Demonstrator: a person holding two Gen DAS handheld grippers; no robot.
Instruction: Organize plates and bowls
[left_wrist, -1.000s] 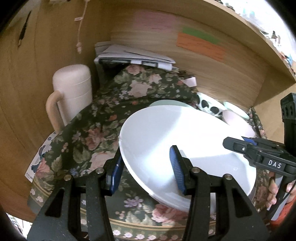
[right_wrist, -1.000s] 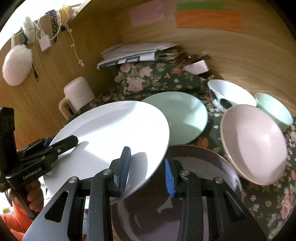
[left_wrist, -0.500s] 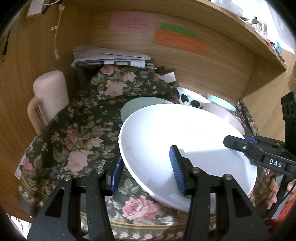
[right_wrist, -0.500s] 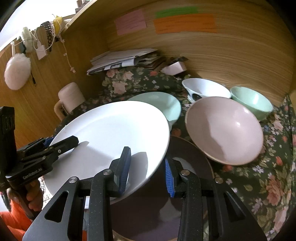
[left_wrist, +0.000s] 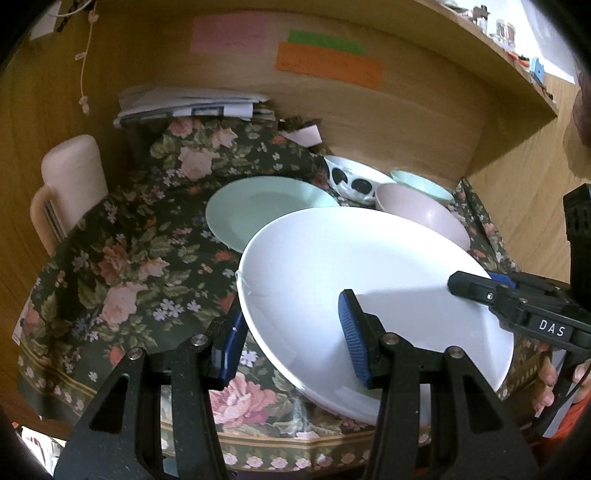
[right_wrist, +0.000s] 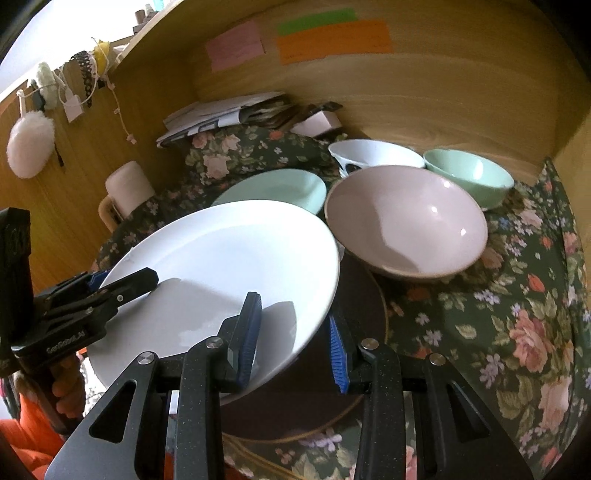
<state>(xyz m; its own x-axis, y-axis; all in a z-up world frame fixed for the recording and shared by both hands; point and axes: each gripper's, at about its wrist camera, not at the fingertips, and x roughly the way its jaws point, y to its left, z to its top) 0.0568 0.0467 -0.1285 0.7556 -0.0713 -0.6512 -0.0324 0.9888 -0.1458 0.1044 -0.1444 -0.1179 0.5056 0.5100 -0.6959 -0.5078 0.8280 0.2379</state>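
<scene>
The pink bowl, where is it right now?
In the right wrist view the pink bowl sits on the flowery cloth, right of the white plate, with the green bowl and the white spotted bowl just behind it.

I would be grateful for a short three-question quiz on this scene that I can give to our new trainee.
1. True or false: both grippers grip the white plate at once.
2. Which dish lies directly under the lifted plate in the right wrist view? A) dark brown plate B) mint plate C) pink bowl
3. Fill in: the bowl with black patches stands next to the ____ bowl at the back wall.

Key
1. True: the left gripper and the right gripper each clamp opposite rims.
2. A
3. mint green
</scene>
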